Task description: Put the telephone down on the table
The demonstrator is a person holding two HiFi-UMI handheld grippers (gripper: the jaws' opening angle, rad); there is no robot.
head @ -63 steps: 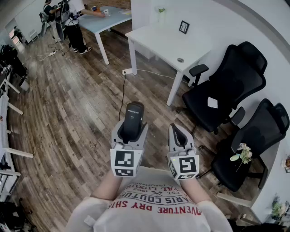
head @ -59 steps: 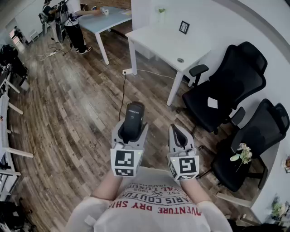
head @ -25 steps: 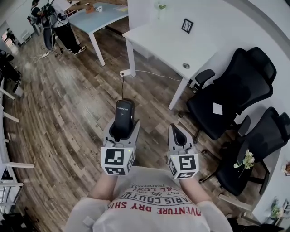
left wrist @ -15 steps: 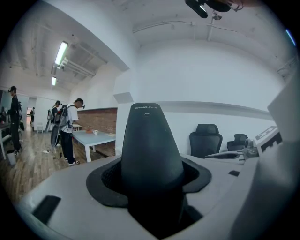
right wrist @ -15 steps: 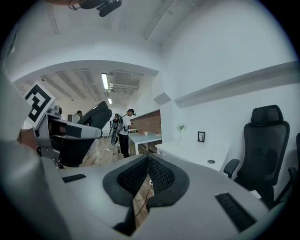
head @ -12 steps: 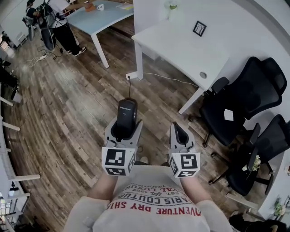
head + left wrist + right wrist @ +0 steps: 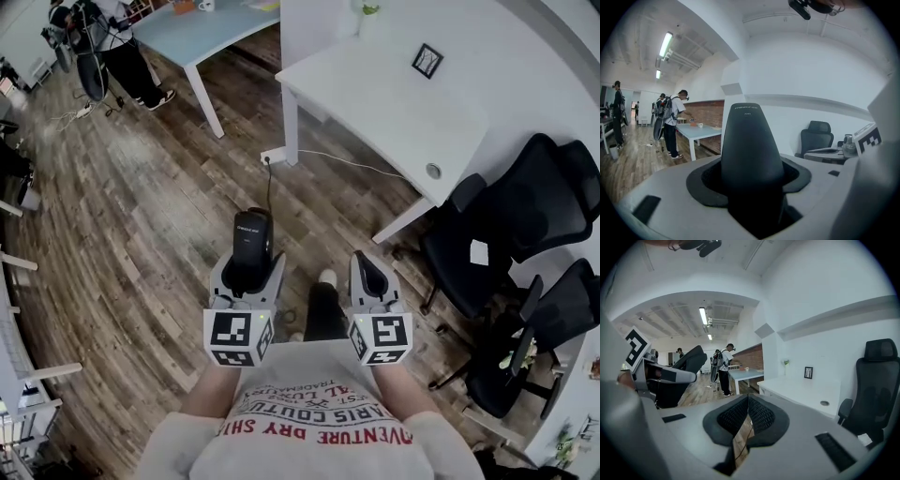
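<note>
In the head view my left gripper [image 7: 247,270] is shut on a black telephone handset [image 7: 251,236], which sticks out forward past the jaws, above the wooden floor. The left gripper view shows the handset [image 7: 751,145] upright between the dark pads, filling the gap. My right gripper [image 7: 368,277] is beside it at the same height, shut, with nothing in it; its ribbed pads [image 7: 759,414] meet at the tips. The white table [image 7: 394,112] stands ahead and to the right, and it also shows in the right gripper view [image 7: 801,386].
A small picture frame [image 7: 427,60] and a plant [image 7: 369,11] stand on the white table. Black office chairs [image 7: 525,211] [image 7: 548,323] are at the right. A light blue table [image 7: 202,23] and people [image 7: 103,52] are at the far left. A cable [image 7: 270,183] runs across the floor.
The white table has come nearer and now lies closer ahead. Both grippers keep their places side by side, the left still holding the handset.
</note>
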